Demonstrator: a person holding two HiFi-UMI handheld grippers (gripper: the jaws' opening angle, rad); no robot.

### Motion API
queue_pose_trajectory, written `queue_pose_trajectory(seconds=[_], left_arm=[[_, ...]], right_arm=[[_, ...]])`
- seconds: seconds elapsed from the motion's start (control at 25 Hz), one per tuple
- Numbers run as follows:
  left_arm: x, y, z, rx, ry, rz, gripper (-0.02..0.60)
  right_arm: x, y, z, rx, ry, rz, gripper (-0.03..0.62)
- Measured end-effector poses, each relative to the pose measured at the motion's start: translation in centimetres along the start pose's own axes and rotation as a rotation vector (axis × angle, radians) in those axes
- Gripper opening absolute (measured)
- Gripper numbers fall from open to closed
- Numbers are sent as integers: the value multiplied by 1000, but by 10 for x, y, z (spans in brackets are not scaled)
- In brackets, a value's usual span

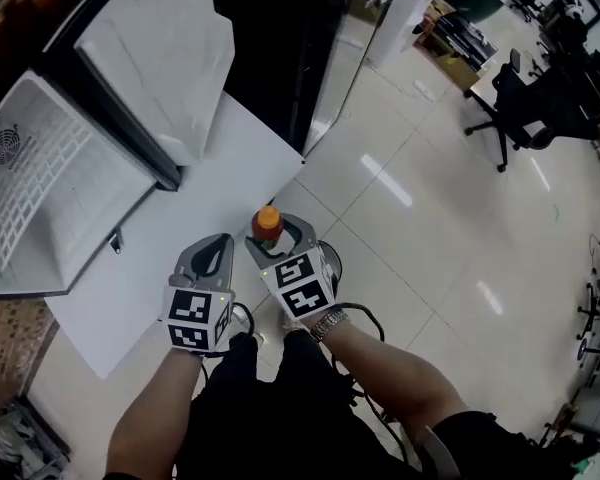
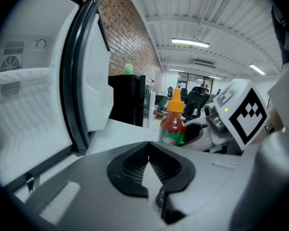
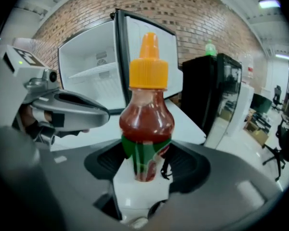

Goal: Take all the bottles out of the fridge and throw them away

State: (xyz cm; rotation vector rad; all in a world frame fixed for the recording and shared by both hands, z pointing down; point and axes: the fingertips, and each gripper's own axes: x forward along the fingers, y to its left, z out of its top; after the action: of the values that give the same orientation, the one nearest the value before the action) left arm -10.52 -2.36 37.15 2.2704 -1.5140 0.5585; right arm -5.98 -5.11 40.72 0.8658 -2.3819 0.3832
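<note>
A red sauce bottle (image 1: 268, 224) with an orange cap stands upright between the jaws of my right gripper (image 1: 280, 232), which is shut on it. In the right gripper view the bottle (image 3: 147, 124) fills the middle, with the pads of the right gripper (image 3: 147, 163) pressing on its green label. My left gripper (image 1: 218, 242) hovers just to the left of it, shut and holding nothing. In the left gripper view the left gripper's (image 2: 148, 151) pads meet, and the bottle (image 2: 173, 122) shows ahead to the right. The open white fridge (image 1: 40, 168) lies to the left.
The fridge door (image 1: 170, 58) stands open over a white surface (image 1: 230, 158). Beyond is a black cabinet (image 2: 127, 100) with a green-capped bottle (image 2: 128, 69) on top. Glossy floor tiles spread right, with office chairs (image 1: 520, 98) at the far right.
</note>
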Motion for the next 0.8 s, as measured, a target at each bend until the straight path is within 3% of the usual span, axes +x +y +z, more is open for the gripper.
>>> queue_pose_trajectory(seconds=[0.36,0.8], left_arm=[[71,-90,-37,10,100,-96,5],[133,-153,-111,37,266,-187,5]], right_arm=[[-31,-75,-126,120,143,-41,276],[-14,-100,-278,245,380,9,276]])
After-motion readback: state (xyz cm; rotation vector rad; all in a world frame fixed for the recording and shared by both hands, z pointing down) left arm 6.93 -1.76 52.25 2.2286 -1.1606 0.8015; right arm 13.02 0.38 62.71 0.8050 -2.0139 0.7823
